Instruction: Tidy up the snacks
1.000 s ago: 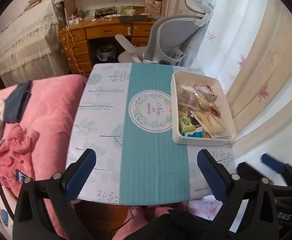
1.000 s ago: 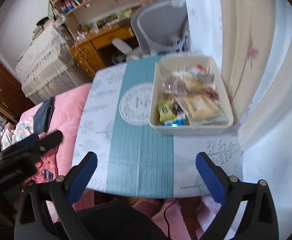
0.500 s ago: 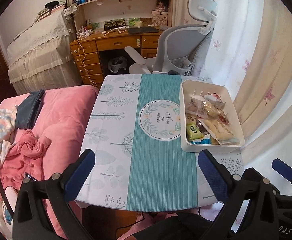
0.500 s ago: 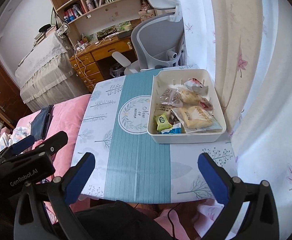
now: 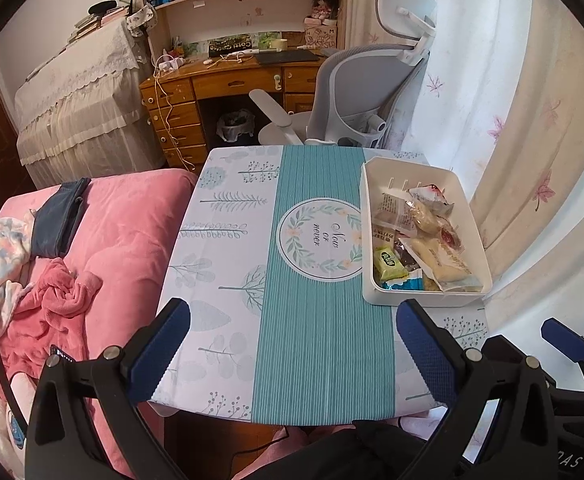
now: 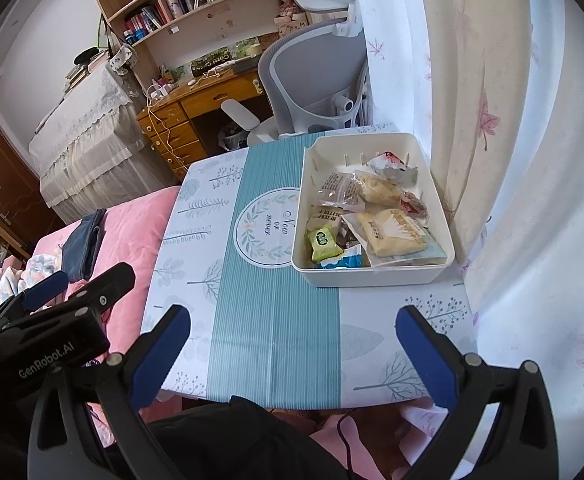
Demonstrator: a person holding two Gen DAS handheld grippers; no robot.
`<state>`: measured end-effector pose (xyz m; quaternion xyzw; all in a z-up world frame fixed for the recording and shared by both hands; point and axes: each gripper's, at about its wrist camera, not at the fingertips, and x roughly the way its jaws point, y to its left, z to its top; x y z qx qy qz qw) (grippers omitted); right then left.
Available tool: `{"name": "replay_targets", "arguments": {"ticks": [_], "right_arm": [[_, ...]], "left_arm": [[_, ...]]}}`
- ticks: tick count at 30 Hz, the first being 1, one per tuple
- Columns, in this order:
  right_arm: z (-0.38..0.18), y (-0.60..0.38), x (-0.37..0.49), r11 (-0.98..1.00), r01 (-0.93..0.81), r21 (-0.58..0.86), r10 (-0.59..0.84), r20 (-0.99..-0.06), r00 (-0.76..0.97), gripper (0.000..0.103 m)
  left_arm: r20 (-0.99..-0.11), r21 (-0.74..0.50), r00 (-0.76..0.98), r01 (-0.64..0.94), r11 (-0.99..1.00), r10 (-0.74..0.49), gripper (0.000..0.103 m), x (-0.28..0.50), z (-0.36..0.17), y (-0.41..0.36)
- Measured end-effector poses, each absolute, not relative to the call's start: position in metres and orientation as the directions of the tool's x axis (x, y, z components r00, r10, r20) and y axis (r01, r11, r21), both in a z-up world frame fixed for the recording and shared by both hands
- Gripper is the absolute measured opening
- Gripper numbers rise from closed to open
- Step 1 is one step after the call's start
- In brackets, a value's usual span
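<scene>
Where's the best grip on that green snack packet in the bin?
Pinch the green packet across its flat body from above, probably with the open right gripper. It lies flat near the white bin's front-left corner, whose walls block side approaches.

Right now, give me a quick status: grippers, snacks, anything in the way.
Left gripper open, empty. Right gripper open, empty. Snacks piled in white bin on table. Nothing blocking the bin.

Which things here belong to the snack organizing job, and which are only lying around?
For the job:
- white bin
- snack packets inside it
- left gripper, right gripper, both open

Lying about:
- office chair
- pink blanket
- wooden desk
</scene>
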<state>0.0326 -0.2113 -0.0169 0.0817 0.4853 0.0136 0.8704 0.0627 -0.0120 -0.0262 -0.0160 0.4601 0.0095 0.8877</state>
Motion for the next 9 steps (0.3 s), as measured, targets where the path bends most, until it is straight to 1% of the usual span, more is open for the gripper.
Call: {"name": "replay_targets", "arguments": {"ticks": [9], "right_arm": [[-0.0217,-0.2095,0.0374,0.985,0.065,0.159,0.103,-0.85,0.516,0.103]], "left_arm": [[-0.82,-0.017,0.572,-0.033,0.999,0.005,0.102,0.0641,-0.0271,-0.0118]]}}
